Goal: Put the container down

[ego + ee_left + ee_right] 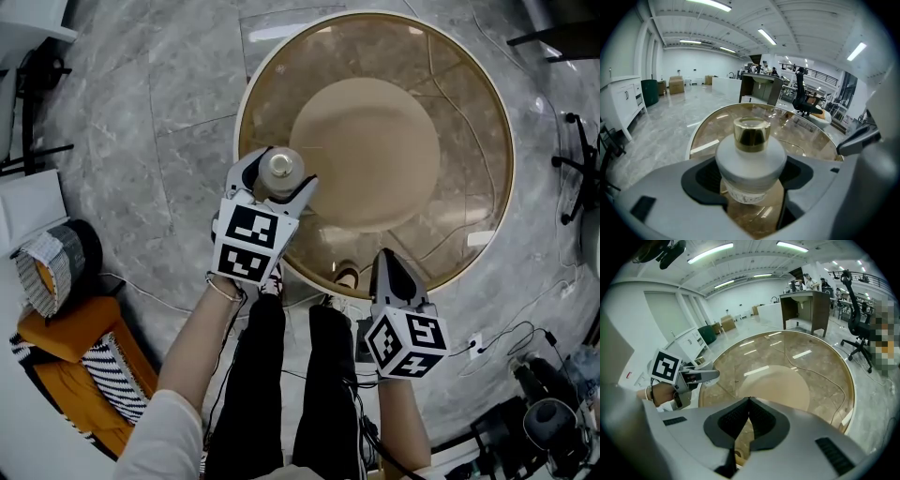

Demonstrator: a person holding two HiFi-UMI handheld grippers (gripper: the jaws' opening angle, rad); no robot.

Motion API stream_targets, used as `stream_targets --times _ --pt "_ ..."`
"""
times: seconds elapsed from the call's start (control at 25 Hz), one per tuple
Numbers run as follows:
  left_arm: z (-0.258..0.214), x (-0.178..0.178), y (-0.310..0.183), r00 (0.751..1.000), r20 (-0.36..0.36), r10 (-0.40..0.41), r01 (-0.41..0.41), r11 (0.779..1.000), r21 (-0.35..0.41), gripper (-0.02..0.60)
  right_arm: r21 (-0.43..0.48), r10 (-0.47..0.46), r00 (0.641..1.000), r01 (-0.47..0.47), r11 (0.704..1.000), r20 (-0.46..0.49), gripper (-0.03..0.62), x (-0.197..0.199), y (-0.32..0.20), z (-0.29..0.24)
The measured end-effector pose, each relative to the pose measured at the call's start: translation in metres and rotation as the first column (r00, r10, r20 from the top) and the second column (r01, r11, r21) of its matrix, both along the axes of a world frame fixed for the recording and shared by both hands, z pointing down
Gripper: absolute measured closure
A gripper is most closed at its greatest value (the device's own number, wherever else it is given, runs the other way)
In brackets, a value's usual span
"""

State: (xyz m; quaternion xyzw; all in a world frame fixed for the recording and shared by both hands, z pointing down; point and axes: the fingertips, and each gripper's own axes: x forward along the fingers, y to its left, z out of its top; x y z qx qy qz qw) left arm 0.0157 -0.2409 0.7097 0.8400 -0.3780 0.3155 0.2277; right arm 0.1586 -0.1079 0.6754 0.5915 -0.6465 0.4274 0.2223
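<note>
The round glass worktop (469, 141) filled most of my head view, with a tan disc (366, 150) at its centre. At the worktop's near-left edge I had the left gripper (277, 180) reaching in over the rim. Its fingers (701, 178) were closed on the container (750, 161), gripping the frosted white body from both sides below the shoulder. The container stood upright between them, over the glass just inside that edge; I could not tell whether its base touched the surface. The right gripper (749, 403) hung at the near edge, to the right of the left one and well apart from it. Its fingers were pressed together with nothing between them. A gold cap (751, 133) topped the container.
</note>
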Motion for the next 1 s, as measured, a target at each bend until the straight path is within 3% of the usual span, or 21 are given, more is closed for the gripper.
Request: stream_targets --times 0.72,1.0 --pt "0.008 -0.002 0.002 1.000 0.015 0.024 -0.024 1.000 0.006 0.243 -0.026 -0.021 1.000 0.021 0.999 0.002 0.571 -0.012 -0.005 0.006" --pt "0.008 -0.005 0.005 0.999 0.034 0.028 -0.030 0.998 0.052 0.242 -0.029 -0.019 1.000 0.019 0.999 0.004 0.571 -0.015 -0.003 0.007"
